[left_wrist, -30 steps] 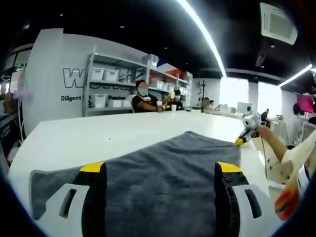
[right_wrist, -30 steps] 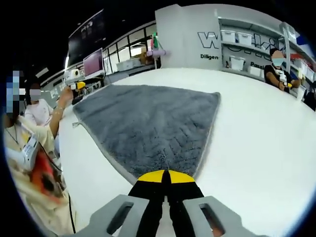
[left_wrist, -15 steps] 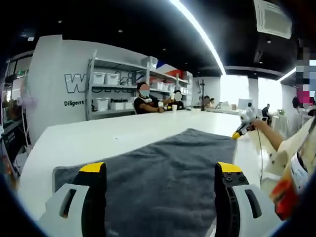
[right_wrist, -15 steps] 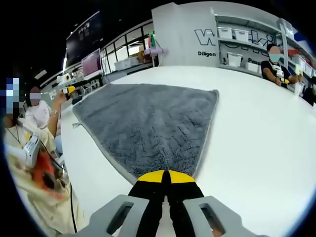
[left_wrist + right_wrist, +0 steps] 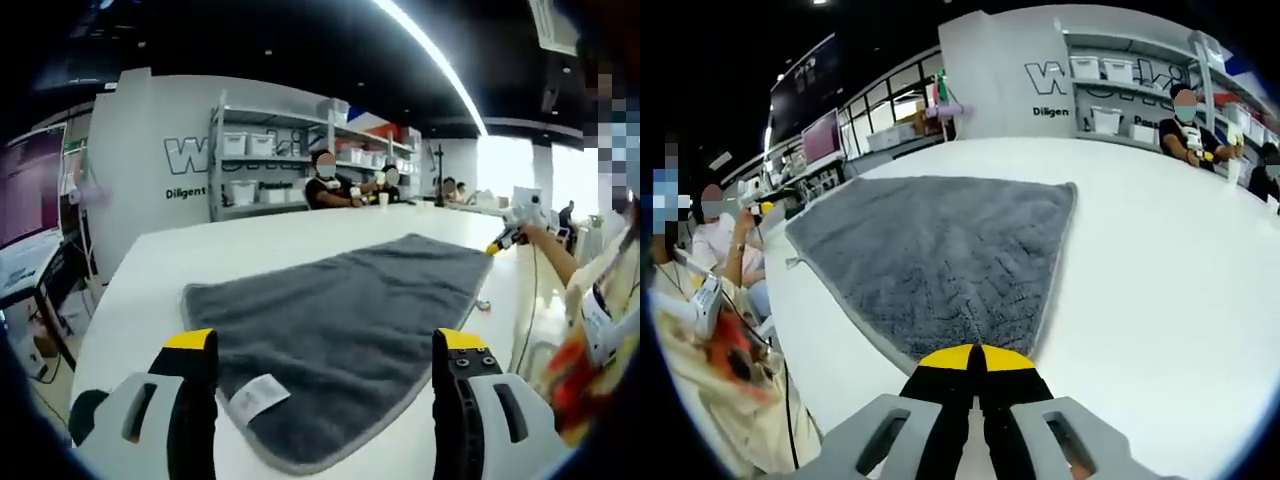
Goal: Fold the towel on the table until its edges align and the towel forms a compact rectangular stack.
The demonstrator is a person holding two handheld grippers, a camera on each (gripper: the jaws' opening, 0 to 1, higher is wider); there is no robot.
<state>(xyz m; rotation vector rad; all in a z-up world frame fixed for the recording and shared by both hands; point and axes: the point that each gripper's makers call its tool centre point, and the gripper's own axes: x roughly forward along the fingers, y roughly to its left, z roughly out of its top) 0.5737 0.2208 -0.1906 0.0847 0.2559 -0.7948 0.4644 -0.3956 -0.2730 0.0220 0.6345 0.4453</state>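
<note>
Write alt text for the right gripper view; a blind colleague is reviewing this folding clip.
A grey towel lies spread flat on a white table, its near corner at the shut yellow-tipped jaws of the right gripper. Shelves and seated people line the background.

Long ceiling light strips (image 5: 430, 50) are casting bright, even light, and the white table (image 5: 1160, 260) is glaring softly with almost no shadows. Far windows (image 5: 500, 165) are blowing out to white. Fisheye distortion is bending the shelving (image 5: 270, 165) and table edges. Both views are looking slightly soft, with blur growing toward the edges.
</note>
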